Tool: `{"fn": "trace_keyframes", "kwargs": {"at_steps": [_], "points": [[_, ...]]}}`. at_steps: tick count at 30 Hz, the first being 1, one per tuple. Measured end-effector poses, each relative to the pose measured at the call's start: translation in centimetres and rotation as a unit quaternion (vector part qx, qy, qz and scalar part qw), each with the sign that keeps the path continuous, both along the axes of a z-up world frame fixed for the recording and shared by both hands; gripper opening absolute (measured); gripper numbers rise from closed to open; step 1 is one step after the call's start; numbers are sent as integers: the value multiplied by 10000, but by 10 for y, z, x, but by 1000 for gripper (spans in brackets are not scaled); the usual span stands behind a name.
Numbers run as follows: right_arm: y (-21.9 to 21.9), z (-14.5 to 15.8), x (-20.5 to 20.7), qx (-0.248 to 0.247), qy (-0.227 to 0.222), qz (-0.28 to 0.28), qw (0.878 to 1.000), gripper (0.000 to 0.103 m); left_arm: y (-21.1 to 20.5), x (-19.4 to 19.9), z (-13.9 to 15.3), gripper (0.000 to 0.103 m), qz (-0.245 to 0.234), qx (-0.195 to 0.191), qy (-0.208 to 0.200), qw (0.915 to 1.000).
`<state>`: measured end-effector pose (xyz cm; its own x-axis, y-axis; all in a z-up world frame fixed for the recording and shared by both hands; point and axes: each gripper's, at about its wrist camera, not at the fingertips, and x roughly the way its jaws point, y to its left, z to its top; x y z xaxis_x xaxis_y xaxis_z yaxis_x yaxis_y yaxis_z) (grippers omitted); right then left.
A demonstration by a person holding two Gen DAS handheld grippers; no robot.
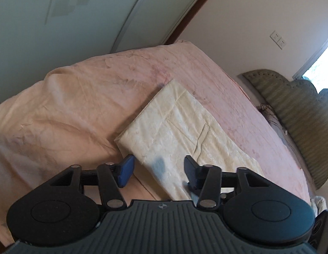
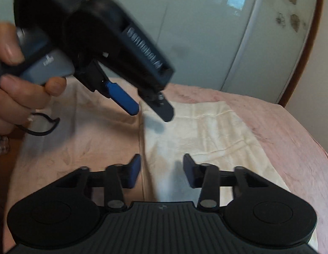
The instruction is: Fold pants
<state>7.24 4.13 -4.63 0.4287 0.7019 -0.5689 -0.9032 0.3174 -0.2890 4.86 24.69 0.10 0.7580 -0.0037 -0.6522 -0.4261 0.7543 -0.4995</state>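
Right wrist view is motion-blurred; the left gripper (image 2: 152, 111) fills its upper left, held by a hand (image 2: 13, 80) cut off at the frame edge, fingertips smeared. A thin black loop (image 2: 42, 127) hangs under that hand, can't tell what it is. Near end of the pants (image 1: 181, 135) is hidden behind the gripper bodies in both views.

Pants: cream, folded into a flat long rectangle, seam lines and a pocket outline showing, light creases. They lie on the pink bed cover (image 1: 68, 105), toward its right side, running away from the cameras.

Left gripper (image 1: 158, 172) jaws spread wide, nothing between them, hovering over the pants' left edge. Right gripper (image 2: 161, 170) likewise spread apart and empty, above the pants. Green padded headboard (image 1: 299, 114) at far right.
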Motion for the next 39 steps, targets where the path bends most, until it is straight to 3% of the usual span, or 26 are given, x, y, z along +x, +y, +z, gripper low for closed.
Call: {"fn": "trace_keyframes", "kwargs": {"at_steps": [3,4,7,12,14,16,17,18,20,21,23,27,30,32,34,35,36,39], "points": [[2,-1,0,52,106,-13,9999,16,0,2,-6,9,135,40,-16,9999],[5,-1,-1,59,76,-16,10000,12,1,2,-6,7,158,41,-82,9998],[9,3,0,107,181,11,9998,10,-4,2,-4,7,282,365,-120,9989],[13,-3,1,250,429,-98,9987,12,-17,6,-17,7,344,860,206,9955],[-9,8,2,465,776,-81,9959,14,-23,4,-15,8,273,1149,198,9928],[-48,21,2,756,794,-349,9934,14,-28,5,-12,11,230,1358,257,9901],[-68,25,2,806,710,-625,9923,14,-28,5,-11,14,235,1388,285,9896],[-91,27,4,839,640,-956,9898,14,-29,4,-10,26,271,1404,310,9892],[-138,25,11,873,672,-1640,9803,22,-30,2,-6,29,378,1459,364,9879],[-165,21,15,916,740,-2070,9712,27,-30,0,-3,35,471,1500,395,9868],[-215,10,18,1035,912,-2855,9484,52,-34,-4,8,38,716,1739,396,9814],[-311,-3,7,1574,1065,-4198,8875,55,-61,0,39,41,601,2355,96,9700],[-378,-7,1,1772,1114,-5011,8397,55,-98,19,53,57,-197,2429,-221,9696],[-416,-10,-2,1737,1105,-5455,8124,58,-135,34,55,57,-813,2536,-390,9631],[-452,-22,-5,1557,1348,-5744,7923,69,-176,49,51,57,-1435,2595,-427,9541],[-466,-29,-10,1407,1335,-5964,7789,69,-194,55,49,57,-1705,2573,-461,9500],[-476,-30,-18,1438,1231,-6083,7708,69,-216,60,46,57,-2044,2584,-525,9427],[-510,-20,-54,2196,970,-6241,7436,69,-280,70,32,61,-2905,2764,-617,9140]]}}
